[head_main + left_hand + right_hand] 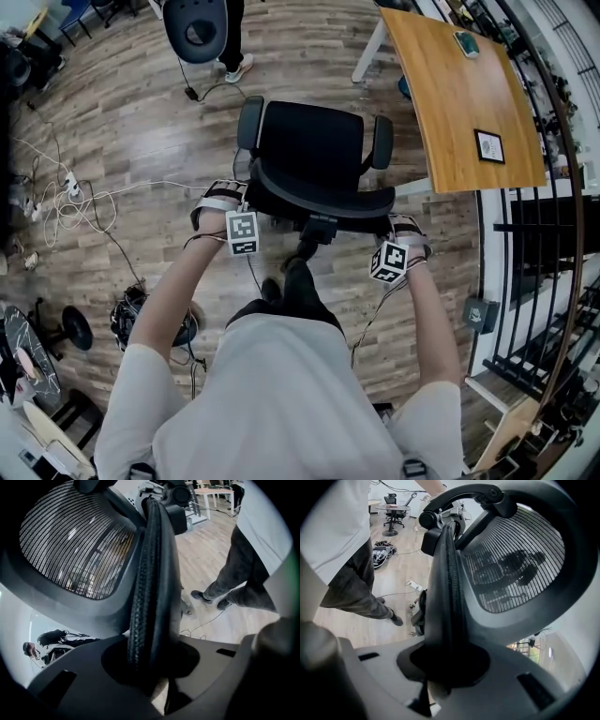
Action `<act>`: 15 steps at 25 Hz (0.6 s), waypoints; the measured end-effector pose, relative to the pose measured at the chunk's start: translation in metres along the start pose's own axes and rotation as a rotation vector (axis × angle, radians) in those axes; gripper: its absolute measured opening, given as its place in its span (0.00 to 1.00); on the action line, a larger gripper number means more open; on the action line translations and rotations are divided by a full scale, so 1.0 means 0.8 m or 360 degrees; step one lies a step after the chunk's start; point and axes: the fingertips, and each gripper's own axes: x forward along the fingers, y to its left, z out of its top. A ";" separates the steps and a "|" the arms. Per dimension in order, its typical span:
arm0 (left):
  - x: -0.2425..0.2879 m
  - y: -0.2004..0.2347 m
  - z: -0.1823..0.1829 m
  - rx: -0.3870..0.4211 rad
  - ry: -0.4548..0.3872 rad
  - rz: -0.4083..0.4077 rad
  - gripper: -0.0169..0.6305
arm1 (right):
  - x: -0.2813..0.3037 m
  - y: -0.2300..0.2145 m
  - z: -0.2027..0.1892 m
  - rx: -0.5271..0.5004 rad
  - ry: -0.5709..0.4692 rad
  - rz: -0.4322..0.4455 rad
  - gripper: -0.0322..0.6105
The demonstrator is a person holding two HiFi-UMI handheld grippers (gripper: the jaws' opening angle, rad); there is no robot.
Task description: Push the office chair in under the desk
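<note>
The black office chair (309,141) stands on the wood floor in front of me, its seat facing away and its mesh backrest (319,199) nearest me. The wooden desk (459,103) lies to the chair's upper right, apart from it. My left gripper (246,197) is shut on the backrest's left rim, and my right gripper (394,225) on its right rim. In the left gripper view the padded rim (150,588) runs down between the jaws of the left gripper (150,667). The right gripper view shows the rim (445,597) clamped the same way in the right gripper (445,667).
White cables and a power strip (66,197) trail over the floor at the left. Another chair (195,28) and a standing person (234,42) are at the top. A black railing (534,281) runs along the right. On the desk lie a framed card (489,145) and a green item (466,43).
</note>
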 end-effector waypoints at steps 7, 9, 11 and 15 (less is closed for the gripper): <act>0.048 0.070 0.005 0.0047 -0.0020 -0.0011 0.15 | 0.037 -0.059 -0.017 0.0040 0.0029 -0.0006 0.14; 0.060 0.088 0.007 0.0058 -0.0038 -0.0005 0.15 | 0.045 -0.073 -0.021 0.0051 0.0035 -0.0012 0.14; 0.069 0.104 0.012 0.0071 -0.0048 -0.0005 0.15 | 0.051 -0.084 -0.028 0.0062 0.0041 -0.0017 0.14; 0.089 0.137 0.022 0.0100 -0.0066 0.0000 0.15 | 0.062 -0.109 -0.041 0.0089 0.0062 -0.0030 0.14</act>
